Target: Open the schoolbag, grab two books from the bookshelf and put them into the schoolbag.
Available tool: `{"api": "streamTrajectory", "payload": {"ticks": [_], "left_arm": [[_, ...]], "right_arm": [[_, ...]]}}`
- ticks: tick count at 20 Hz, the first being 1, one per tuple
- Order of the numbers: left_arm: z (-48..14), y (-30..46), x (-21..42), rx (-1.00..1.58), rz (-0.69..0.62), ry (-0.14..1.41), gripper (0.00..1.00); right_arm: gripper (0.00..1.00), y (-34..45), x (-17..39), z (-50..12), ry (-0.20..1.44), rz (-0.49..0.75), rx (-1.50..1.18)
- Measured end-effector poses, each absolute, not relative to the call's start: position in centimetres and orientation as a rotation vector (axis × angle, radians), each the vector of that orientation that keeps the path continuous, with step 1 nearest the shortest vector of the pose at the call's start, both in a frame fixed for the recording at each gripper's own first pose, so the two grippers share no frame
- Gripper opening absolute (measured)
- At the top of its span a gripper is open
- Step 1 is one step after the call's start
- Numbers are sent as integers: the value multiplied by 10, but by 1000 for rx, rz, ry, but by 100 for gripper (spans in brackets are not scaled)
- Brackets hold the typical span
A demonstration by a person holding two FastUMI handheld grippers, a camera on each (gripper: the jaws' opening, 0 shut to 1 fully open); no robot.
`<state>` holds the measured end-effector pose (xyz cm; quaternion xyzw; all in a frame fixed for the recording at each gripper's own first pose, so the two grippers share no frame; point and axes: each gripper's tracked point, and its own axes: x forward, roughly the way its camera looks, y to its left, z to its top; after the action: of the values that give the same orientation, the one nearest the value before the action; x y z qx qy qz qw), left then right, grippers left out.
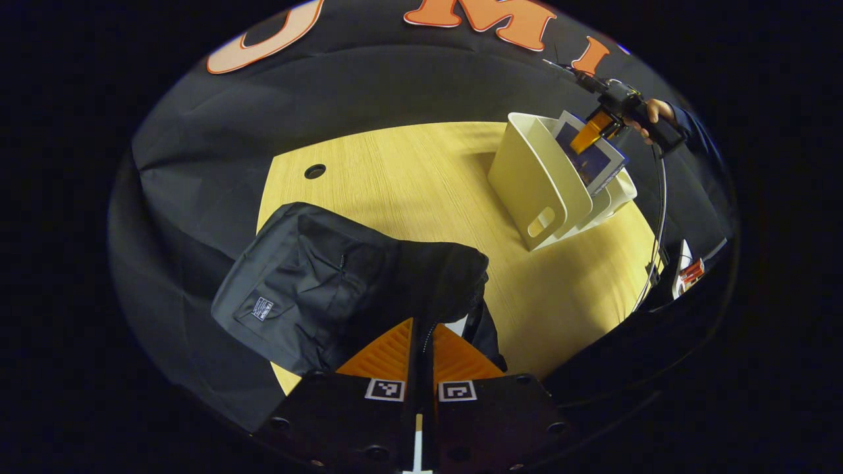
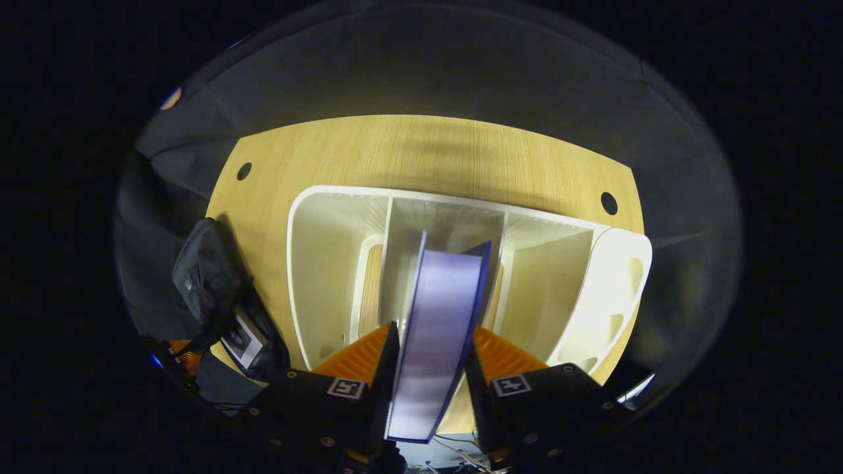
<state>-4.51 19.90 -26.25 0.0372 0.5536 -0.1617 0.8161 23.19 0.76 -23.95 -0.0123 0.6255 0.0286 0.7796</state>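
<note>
The table point(image 1: 408, 171) carried the schoolbag point(image 1: 316, 289) on my left and the bookshelf point(image 2: 329, 263) well apart on my right. The book point(image 2: 438, 316) stood upright in the shelf's middle compartment, long axis pointing away from me along the right gripper point(image 2: 428, 359), whose fingers pinched both covers. I judged it should lift up, then cross left to the bag. The left gripper point(image 1: 421, 342) sat closed on the bag's opening edge, apparently holding it.
</note>
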Motion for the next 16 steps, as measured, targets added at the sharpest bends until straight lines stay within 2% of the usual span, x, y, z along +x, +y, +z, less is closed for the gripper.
{"api": "streamTrajectory", "payload": {"ticks": [1,3,4,5,16], "left_arm": [[-263,199,-45,82,-347,1177,5],[-263,199,-45,84,-356,1175,5],[-263,199,-45,84,-362,1176,5],[-262,200,-46,86,-368,1173,5],[-263,205,-50,77,-477,1139,5]], "right_arm": [[48,6,230,-236,1352,57,-39],[41,7,225,-235,1355,46,-49],[46,7,221,-231,1355,42,-51],[39,7,218,-230,1352,40,-48],[36,12,148,-180,1278,-59,18]]}}
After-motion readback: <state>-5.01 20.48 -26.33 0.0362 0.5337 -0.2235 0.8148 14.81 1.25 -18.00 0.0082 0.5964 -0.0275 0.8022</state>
